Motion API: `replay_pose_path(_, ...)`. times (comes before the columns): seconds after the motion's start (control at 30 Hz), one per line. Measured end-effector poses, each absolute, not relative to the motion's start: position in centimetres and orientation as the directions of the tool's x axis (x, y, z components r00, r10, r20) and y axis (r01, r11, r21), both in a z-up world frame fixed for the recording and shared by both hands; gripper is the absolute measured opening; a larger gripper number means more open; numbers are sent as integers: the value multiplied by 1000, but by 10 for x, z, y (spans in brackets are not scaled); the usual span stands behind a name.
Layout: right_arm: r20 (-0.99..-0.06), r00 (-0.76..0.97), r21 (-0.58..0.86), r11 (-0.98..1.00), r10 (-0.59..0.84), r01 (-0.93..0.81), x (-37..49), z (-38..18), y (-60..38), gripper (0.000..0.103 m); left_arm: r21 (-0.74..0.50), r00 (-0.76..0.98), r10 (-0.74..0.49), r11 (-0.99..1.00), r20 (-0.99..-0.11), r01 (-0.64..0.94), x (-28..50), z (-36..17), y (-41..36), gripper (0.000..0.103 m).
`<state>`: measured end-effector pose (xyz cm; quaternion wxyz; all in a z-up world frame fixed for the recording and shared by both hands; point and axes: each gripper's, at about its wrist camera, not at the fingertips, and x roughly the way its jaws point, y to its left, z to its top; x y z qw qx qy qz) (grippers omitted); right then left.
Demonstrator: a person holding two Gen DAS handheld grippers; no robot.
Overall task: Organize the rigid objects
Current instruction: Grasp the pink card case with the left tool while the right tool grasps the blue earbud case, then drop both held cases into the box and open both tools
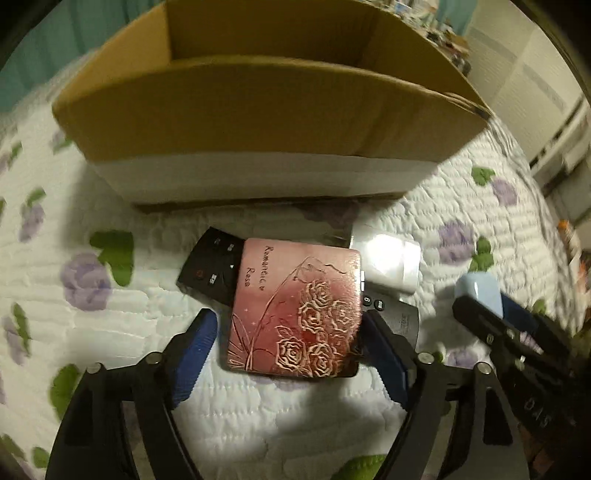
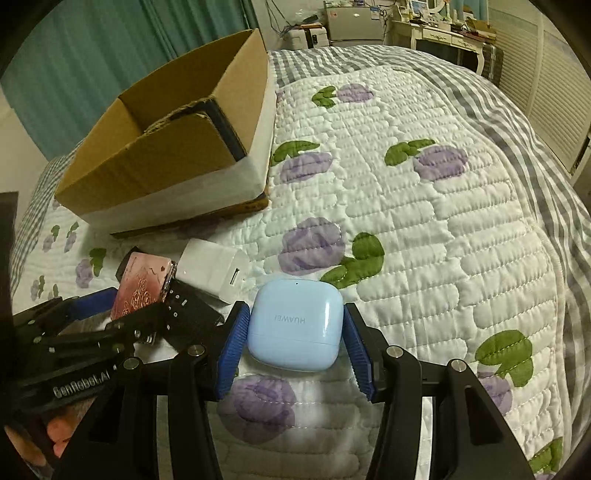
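Note:
A pink rose-embossed case (image 1: 295, 310) lies on the quilt atop a black remote (image 1: 210, 269), between the blue pads of my left gripper (image 1: 291, 354); the left pad stands clear of it and the right pad is at its edge, so the jaws are open. A light blue Huawei earbud case (image 2: 295, 325) sits between the pads of my right gripper (image 2: 295, 343), with small gaps on both sides. A white charger block (image 2: 214, 269) lies beside the pink case (image 2: 142, 284). The right gripper holding the blue case also shows in the left wrist view (image 1: 480, 299).
An open cardboard box (image 1: 258, 110) stands on the bed just beyond the objects; it also shows in the right wrist view (image 2: 166, 147). The floral quilt (image 2: 406, 221) stretches to the right. A desk and cabinets (image 2: 443, 33) stand past the bed.

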<state>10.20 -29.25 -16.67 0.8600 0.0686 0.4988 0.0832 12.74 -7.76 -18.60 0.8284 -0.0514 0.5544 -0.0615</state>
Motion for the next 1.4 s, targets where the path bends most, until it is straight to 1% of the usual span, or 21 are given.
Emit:
replay_pose_path(0.1, -847, 487, 201, 977, 212, -75, 102, -167, -292, 51, -205, 374, -204, 978, -905, 39, 129, -190, -70, 85)
replay_pose_path(0.23, -850, 485, 197, 978, 207, -72, 102, -166, -291, 51, -191, 362, -206, 978, -909, 78, 129, -187, -71, 80)
replay_pose_path(0.27, -850, 484, 197, 978, 206, -71, 101, -166, -291, 51, -186, 356, -206, 978, -912, 92, 128, -186, -72, 76)
replay_pose_path(0.3, -851, 483, 196, 978, 206, -70, 100, -165, -291, 51, -188, 352, -213, 977, -911, 104, 127, -186, -74, 70)
replay_pose_path(0.5, -848, 492, 185, 980, 198, -75, 93, -153, -288, 51, -149, 351, -182, 982, -918, 119, 113, -173, -76, 70)
replay_pose_path(0.67, -836, 514, 171, 981, 192, -88, 84, -131, -283, 51, -157, 379, -190, 981, -906, 116, 92, -152, -68, 70)
replay_pose_path(0.83, -816, 545, 163, 981, 192, -103, 74, -106, -276, 51, -153, 422, -192, 980, -886, 125, 76, -121, -52, 70)
replay_pose_path(0.97, -799, 570, 154, 981, 192, -115, 67, -83, -269, 51, -136, 472, -180, 983, -863, 127, 72, -98, -54, 70)
replay_pose_path(1.27, -730, 655, 108, 979, 196, -172, 53, -8, -251, 51, -101, 625, -171, 984, -761, 147, 58, -10, -47, 70)
replay_pose_path(1.4, -693, 690, 86, 975, 207, -206, 53, 24, -241, 51, -73, 677, -158, 986, -719, 153, 60, 21, -45, 70)
